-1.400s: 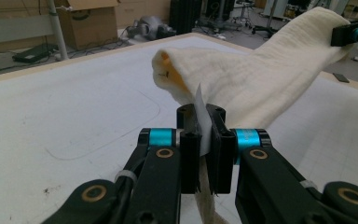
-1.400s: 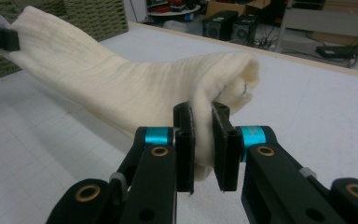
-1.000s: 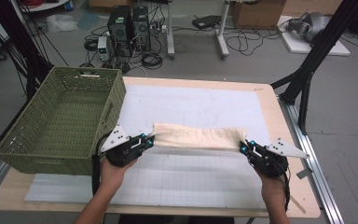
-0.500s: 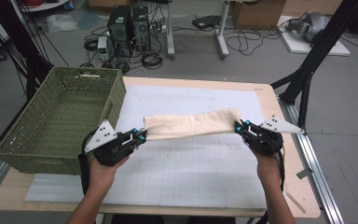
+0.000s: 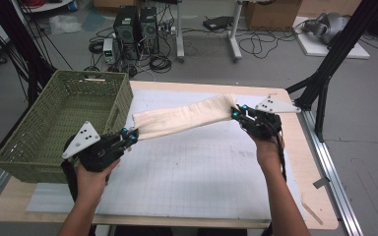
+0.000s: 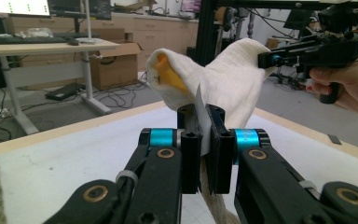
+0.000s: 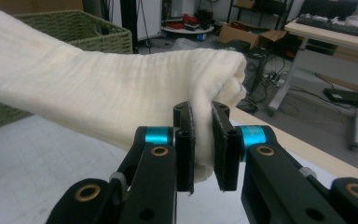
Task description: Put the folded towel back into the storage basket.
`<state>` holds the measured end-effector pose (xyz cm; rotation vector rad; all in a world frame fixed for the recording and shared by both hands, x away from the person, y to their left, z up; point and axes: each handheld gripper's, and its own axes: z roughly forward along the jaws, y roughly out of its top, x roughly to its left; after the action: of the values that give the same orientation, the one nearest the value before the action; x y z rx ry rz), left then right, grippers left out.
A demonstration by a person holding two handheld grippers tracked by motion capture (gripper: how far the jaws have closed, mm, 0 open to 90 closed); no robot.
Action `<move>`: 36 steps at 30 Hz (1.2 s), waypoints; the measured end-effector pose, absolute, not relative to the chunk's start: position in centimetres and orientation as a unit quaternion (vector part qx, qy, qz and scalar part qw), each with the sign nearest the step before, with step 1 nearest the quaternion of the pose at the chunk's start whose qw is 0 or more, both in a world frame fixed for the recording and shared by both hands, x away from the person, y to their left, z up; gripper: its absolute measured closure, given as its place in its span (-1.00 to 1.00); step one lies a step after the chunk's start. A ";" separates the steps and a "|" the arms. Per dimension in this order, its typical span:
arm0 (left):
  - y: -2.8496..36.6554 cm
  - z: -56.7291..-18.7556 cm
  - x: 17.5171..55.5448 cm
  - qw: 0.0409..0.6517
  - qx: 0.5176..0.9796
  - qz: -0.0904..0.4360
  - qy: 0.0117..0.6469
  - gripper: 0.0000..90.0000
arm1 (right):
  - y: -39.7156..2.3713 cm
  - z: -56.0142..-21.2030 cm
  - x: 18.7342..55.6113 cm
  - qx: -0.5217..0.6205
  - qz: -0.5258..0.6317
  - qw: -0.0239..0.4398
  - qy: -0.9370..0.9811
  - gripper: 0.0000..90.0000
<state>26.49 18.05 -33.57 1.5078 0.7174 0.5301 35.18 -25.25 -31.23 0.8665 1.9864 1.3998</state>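
Observation:
A cream folded cloth point(image 5: 184, 118) hangs stretched in the air above the white gridded mat point(image 5: 187, 167). My left gripper point(image 5: 132, 135) is shut on its left end, close to the basket's near right corner. My right gripper point(image 5: 235, 113) is shut on its right end, higher and farther back over the table. In the left gripper view the cloth point(image 6: 223, 84) rises from between the pressed jaws of my left gripper point(image 6: 204, 140) toward the other gripper, held by a hand at the right. In the right gripper view the cloth point(image 7: 102, 93) bunches where my right gripper point(image 7: 201, 140) pinches it.
A green woven basket point(image 5: 66, 123) stands on the table's left side, partly over the edge. The wooden table edge point(image 5: 320, 196) runs along the right. Beyond the table are computer towers point(image 5: 135, 24), cables on the floor and a black frame leg point(image 5: 325, 78).
Both grippers have lifted the cloth off the mat. The right gripper rose and moved toward the far side; the left moved left toward the basket, so the cloth now slants up to the right.

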 end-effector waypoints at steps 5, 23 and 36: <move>19.0 -33.4 26.2 0.640 0.655 0.240 0.322 0.90 | -23.7 -30.5 36.8 0.317 0.522 0.273 0.743 0.80; 22.8 -32.4 24.4 0.650 0.627 0.265 0.338 0.90 | -17.0 -27.9 41.2 0.280 0.520 0.267 0.761 0.80; 25.4 -32.6 23.2 0.644 0.610 0.280 0.368 0.90 | -12.2 -27.0 43.2 0.256 0.522 0.262 0.770 0.80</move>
<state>23.23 25.40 -32.58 1.3902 0.8375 0.6370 43.24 -12.16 -27.02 0.6938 2.0848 1.4126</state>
